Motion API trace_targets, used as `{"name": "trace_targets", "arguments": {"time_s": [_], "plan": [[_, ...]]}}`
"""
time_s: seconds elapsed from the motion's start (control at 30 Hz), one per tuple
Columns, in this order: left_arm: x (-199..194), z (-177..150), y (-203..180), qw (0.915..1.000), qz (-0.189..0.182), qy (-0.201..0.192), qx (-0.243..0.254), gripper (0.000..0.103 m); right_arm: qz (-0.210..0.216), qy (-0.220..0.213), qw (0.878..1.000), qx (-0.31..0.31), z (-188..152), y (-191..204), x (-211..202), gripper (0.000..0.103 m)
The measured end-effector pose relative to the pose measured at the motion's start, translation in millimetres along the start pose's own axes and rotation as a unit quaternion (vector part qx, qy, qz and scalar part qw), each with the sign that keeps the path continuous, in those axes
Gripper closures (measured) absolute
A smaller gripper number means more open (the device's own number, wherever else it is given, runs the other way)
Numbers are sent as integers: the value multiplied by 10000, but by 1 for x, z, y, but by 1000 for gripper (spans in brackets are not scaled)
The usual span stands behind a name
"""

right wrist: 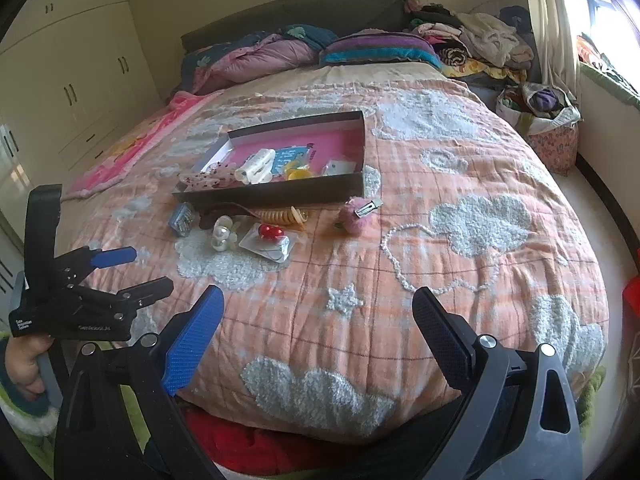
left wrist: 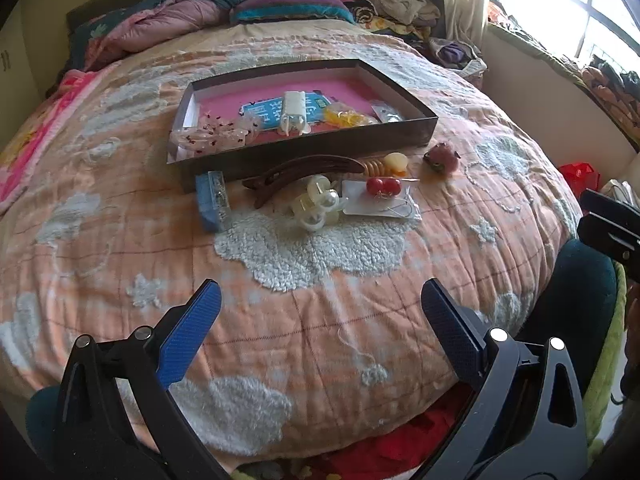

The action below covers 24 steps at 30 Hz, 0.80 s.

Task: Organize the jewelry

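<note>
Brown hair clip lengthwise along box front wall.

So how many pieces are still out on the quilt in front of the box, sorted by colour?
Blue: 1, small case
Brown: 1, long hair clip
White: 1, pearl claw clip
Red: 1, bead earrings on a card
Yellow: 1, comb clip
Pink: 1, fuzzy clip
Total: 6

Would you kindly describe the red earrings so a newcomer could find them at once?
Start at the dark shallow box on the peach quilt. In front of its near wall lies a row of loose hair clips; the red earrings sit there on a white card, right of the pearly white clip. They are the only shiny red balls there.
</note>
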<state>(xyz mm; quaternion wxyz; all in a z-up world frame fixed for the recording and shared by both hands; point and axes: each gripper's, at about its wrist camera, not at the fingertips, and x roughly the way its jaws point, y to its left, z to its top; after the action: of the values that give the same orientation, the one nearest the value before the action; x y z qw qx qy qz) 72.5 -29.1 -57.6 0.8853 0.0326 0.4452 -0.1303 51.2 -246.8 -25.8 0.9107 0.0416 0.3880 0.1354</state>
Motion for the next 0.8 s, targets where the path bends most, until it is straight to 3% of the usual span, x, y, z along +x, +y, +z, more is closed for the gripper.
{"name": "trace_targets", "arguments": {"time_s": [0.33,0.47,0.6,0.8], "plan": [[28,25,4,10000,-19,10,-31,10,104,28,9999,-23,23,-3,18,8],[40,31,8,9999,-33,76,-60,23,164,35,9998,-122,33,-1,27,8],[53,36,20,9987,-285,257,-322,46,374,164,9992,38,40,-6,41,9],[67,45,23,9987,-312,316,-246,49,360,389,9986,95,41,-11,62,18]]}}
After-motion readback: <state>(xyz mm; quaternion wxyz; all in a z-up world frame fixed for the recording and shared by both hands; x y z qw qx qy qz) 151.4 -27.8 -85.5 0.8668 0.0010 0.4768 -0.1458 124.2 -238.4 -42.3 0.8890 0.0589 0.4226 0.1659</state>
